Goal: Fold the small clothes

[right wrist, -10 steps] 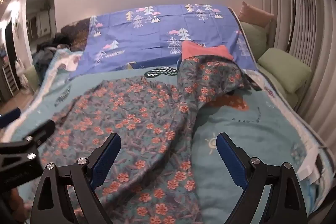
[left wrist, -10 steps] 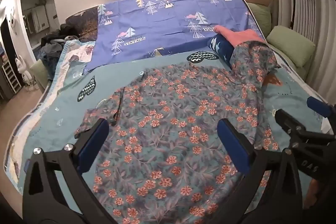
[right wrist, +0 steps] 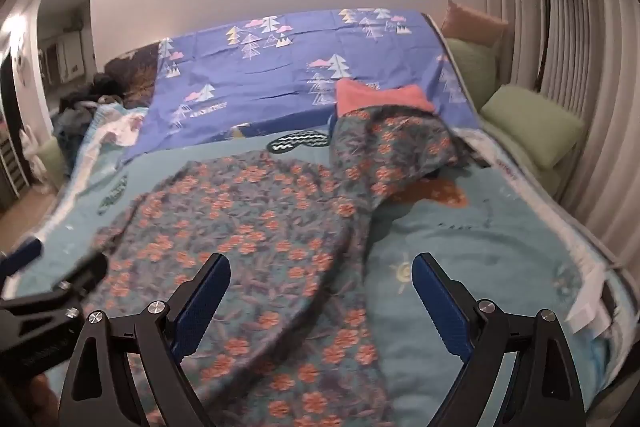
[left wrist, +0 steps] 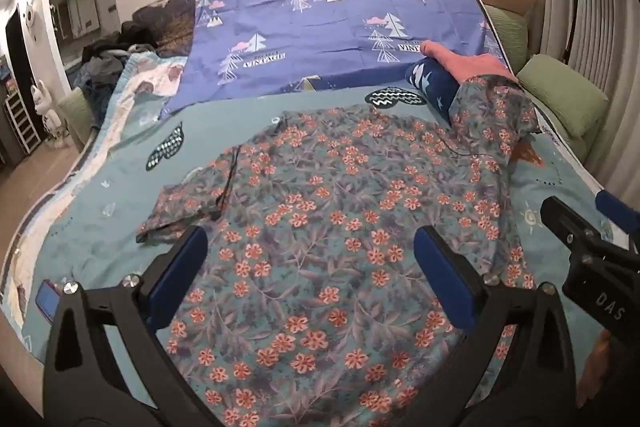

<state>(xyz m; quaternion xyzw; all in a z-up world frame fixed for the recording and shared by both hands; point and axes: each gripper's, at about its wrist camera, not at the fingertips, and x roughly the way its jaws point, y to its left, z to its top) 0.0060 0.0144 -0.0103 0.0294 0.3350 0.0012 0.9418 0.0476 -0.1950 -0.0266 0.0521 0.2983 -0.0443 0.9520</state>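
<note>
- We have both pairs of fingers spread wide with nothing between them: the left gripper (left wrist: 310, 269) hangs over the near half of the floral garment (left wrist: 352, 211), and the right gripper (right wrist: 320, 297) straddles that garment's right edge.
- Against the frames a moment ago, little has shifted: the garment lies the same way, and each gripper has crept only slightly relative to it. The right-wrist view is smeared, so we judge that hand to be moving.
- For the task, we read this as no fold begun yet; we are lining up for a first grasp.
- The floral garment is spread mostly flat on the teal bedcover (left wrist: 100, 227). Its left sleeve (left wrist: 180, 205) lies out flat to the garment's left.
- Its far right part rides up over a lump with pink cloth (right wrist: 380, 97) behind it, so that side needs pulling flat.
</note>
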